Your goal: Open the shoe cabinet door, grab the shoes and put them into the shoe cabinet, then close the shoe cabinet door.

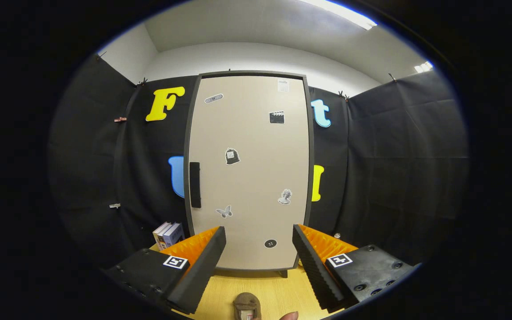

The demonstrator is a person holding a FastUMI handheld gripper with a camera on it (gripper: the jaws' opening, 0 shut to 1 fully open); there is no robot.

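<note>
1. Biggest thing out there: the shoe cabinet (249,169), standing upright at twelve o'clock from the fingers, beyond them, on a wooden floor (278,293). Its beige door (256,146) is shut, dotted with little stickers.
2. The door looks a stiff, flat panel, likely light on its hinges and too smooth to pinch anywhere but the handle.
3. The gripper (259,262) rides level and square-on to the door, fingers spread wide apart and holding nothing.
4. Books (168,234) stand at about ten o'clock from the fingers, just beside the cabinet's lower left corner.
5. The dark vertical handle (194,185) sits by the door's left edge at eleven o'clock: that's the place to take hold, I'd say, so the door should swing from the right side.
6. One brownish shoe (246,305) lies at six o'clock, low between the fingers; soft, light, probably easy to squeeze at the collar.
7. A fingertip (290,316) peeks in just beside the shoe.
</note>
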